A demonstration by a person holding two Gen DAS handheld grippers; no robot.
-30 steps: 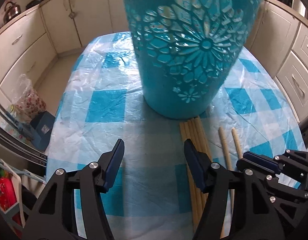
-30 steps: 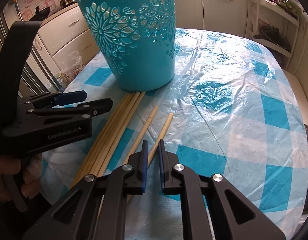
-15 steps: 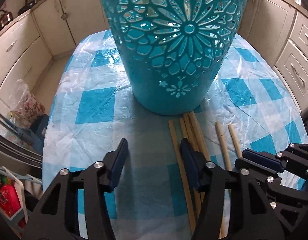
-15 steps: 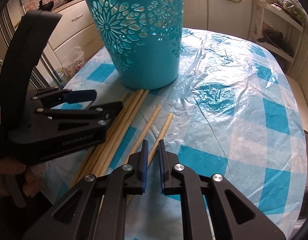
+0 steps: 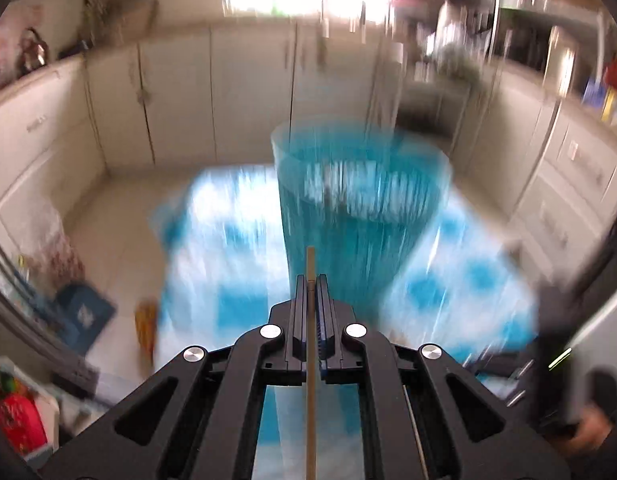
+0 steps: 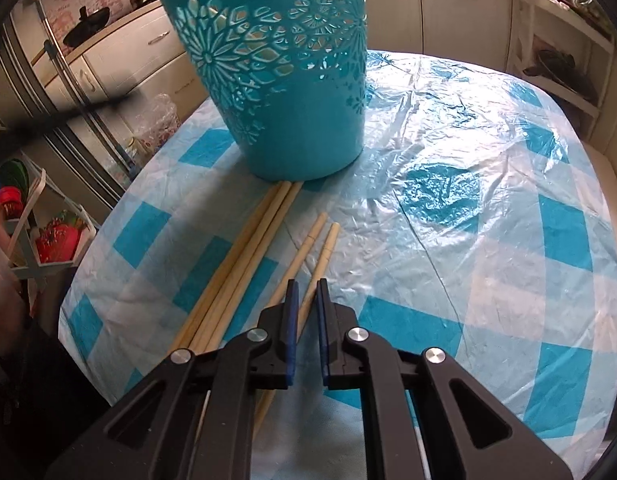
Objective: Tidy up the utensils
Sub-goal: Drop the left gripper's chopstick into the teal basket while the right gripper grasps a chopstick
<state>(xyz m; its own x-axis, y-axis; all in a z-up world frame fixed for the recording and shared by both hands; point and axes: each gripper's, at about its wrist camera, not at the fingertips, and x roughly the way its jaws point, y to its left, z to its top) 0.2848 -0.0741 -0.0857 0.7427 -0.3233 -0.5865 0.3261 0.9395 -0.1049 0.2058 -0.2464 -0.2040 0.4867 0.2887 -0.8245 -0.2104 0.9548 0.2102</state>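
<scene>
Wooden chopstick (image 5: 310, 320) sits clamped between the left gripper's (image 5: 310, 280) closed fingers, aimed at the blurred teal basket (image 5: 360, 224), likely for dropping in; right gripper (image 6: 307, 285), fingers slightly apart and empty, hovers over spare chopsticks (image 6: 244, 256) on the counter (image 6: 488, 200) beside the basket.

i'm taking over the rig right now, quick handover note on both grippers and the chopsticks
Left gripper: shut on one chopstick, raised high, pointing at the teal basket; this view is motion-blurred.
Right gripper: fingers nearly closed but holding nothing, low over the loose pair.
On the checked tablecloth: a bundle of chopsticks touching the basket's base, plus the pair.
Done: one stick picked up.
Left: drop it in the basket, then the rest.
</scene>
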